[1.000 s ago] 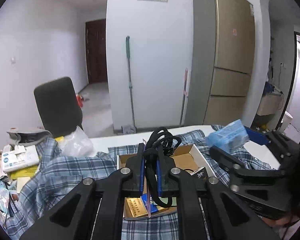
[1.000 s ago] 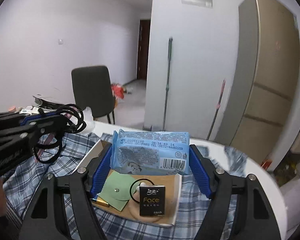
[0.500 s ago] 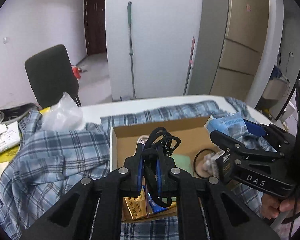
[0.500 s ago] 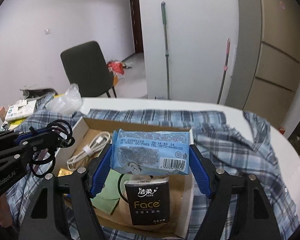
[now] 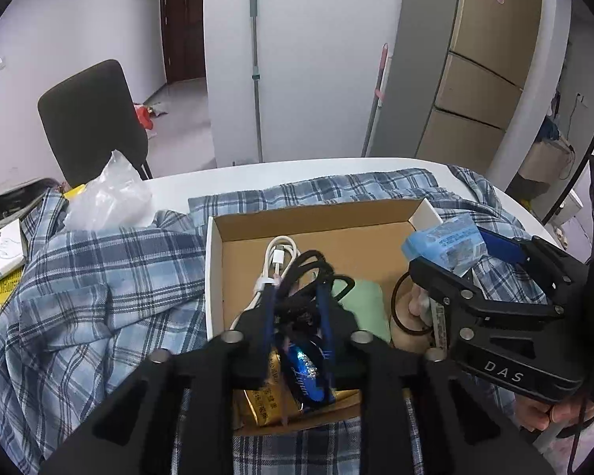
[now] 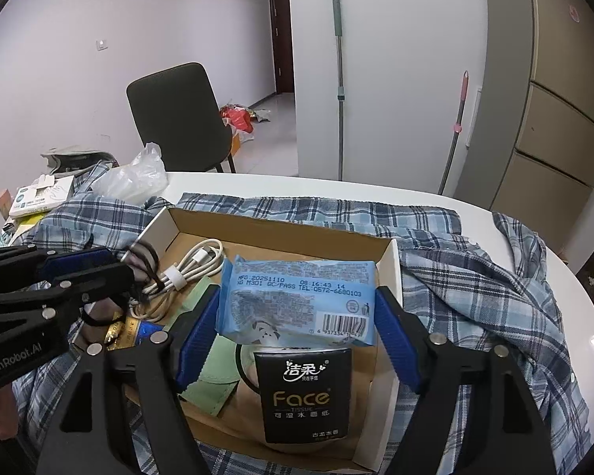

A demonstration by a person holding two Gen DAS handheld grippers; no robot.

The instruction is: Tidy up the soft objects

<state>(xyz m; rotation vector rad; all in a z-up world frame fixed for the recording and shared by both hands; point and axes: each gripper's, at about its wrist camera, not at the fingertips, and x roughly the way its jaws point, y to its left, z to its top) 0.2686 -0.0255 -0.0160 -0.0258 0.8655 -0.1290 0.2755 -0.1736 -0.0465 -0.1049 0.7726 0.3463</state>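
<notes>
Both hand-held grippers now lower over box (image 6: pixel 392 277): left (image 5: pixel 297 301) holds ties (image 5: pixel 305 273), right (image 6: pixel 297 316) holds wipes (image 6: pixel 301 297); drop-off near.

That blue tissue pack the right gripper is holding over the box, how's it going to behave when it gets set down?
The blue tissue pack looks soft: clamped by the right gripper, its plastic wrapper wrinkles, so it probably squashes rather than resists. It seems light for its size. Flat and rectangular, it should land flat in the cardboard box without rolling, though the glossy film may slide.
</notes>
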